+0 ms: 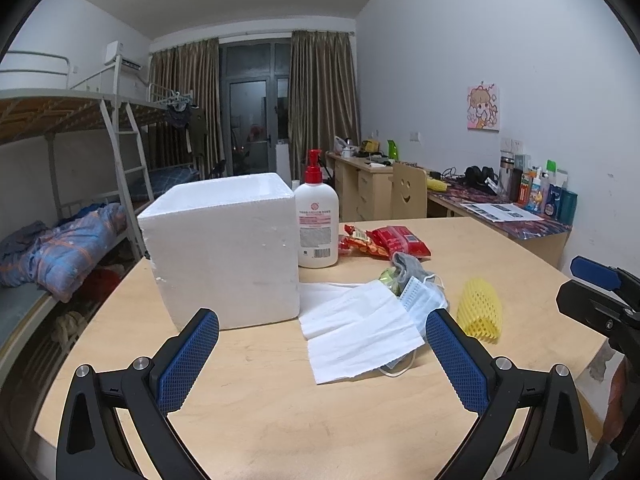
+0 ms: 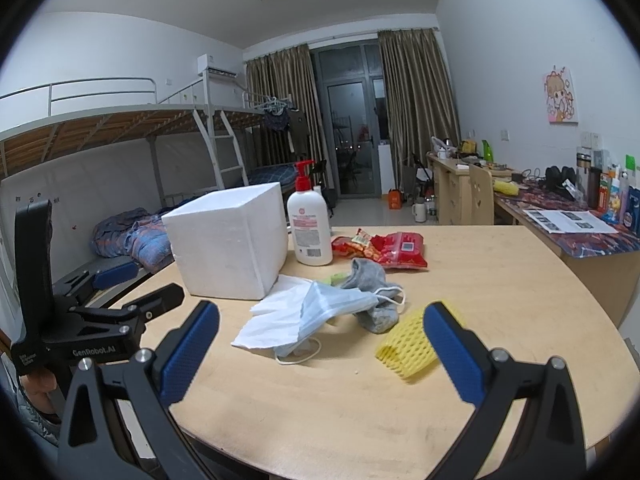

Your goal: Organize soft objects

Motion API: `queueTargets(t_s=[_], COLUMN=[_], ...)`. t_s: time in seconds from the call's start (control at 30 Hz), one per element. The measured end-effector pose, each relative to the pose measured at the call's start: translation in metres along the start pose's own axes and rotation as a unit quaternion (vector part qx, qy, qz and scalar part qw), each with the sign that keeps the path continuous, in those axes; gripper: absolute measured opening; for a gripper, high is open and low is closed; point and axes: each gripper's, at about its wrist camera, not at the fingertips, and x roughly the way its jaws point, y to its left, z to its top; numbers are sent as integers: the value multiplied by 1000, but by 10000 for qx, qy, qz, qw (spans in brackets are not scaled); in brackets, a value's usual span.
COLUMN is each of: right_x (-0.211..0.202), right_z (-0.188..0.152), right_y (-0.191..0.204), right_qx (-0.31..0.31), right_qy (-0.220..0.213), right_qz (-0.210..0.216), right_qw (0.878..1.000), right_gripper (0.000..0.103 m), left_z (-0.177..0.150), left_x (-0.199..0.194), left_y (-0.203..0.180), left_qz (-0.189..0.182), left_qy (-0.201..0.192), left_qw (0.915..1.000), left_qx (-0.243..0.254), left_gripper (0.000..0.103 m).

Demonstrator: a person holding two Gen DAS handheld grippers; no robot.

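— Two grippers, both hovering over the near edge of the wooden table (image 1: 280, 420). See them?

— Yes. The left gripper (image 1: 322, 356) has its blue pads spread wide, nothing between them. The right gripper (image 2: 322, 354) is just as far apart and just as empty.

— And the soft things?

— Bunched in the middle of the table. A white tissue (image 1: 360, 332) lies flat, its far edge reaching the foam box (image 1: 224, 252). A pale blue face mask (image 2: 340, 308) rests on top of it, ear loops trailing. A grey sock (image 2: 370, 284) sits crumpled against the mask, with something green poking out from under it; I can't tell what.

— The yellow one?

— A yellow foam net sleeve (image 2: 404, 346), lying on its side, just beside the right gripper's right finger and apart from the heap.

— Behind all that?

— A white pump bottle (image 1: 318, 224) with a red top, upright beside the box, and red snack packets (image 1: 384, 242) next to it.
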Motion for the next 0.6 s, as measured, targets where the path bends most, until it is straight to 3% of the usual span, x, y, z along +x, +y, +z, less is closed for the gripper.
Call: queueTargets(t_s=[0.6], right_x=[34], right_z=[5], right_y=[-19], right_qx=[91], right_qy=[353], right_qz=[-36], right_qw=[9993], right_gripper=[103], left_z=[11], left_x=[43], left_y=[-7], left_qz=[-216], left_qy=[380], left_qw=[9990], left_qx=[87], left_gripper=[103])
